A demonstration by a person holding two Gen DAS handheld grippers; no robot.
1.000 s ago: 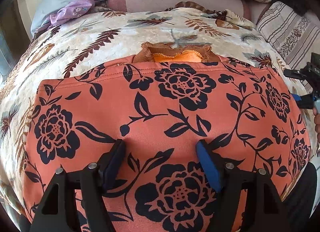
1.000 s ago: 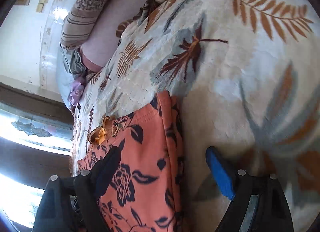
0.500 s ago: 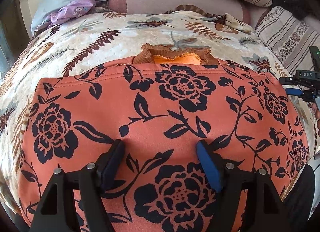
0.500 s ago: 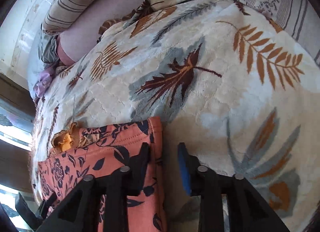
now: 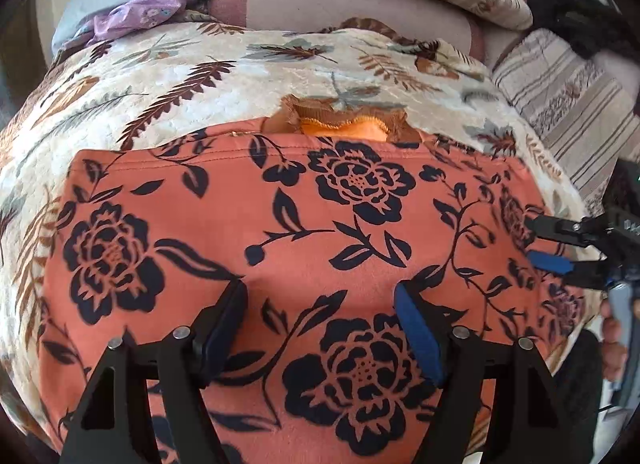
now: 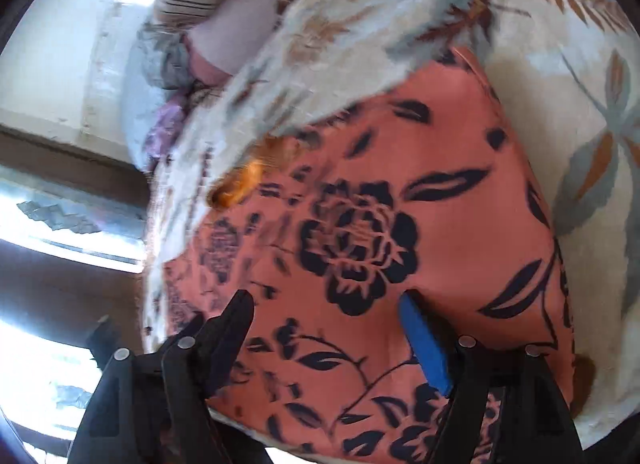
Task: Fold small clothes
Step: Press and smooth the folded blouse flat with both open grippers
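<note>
Terracotta-orange fabric garment with black flower print (image 5: 280, 248) is lying flat on the cream bedspread with brown leaf pattern (image 5: 168, 92), an orange ruffled collar (image 5: 344, 126) showing at its far edge. Left gripper (image 5: 320, 304) is hovering over the near half, jaws spread wide and gripping nothing. Right gripper (image 6: 326, 316) is hanging over the garment's right side, jaws likewise spread; its view is blurred. Striped pillows (image 5: 560, 96) are lying beyond.
</note>
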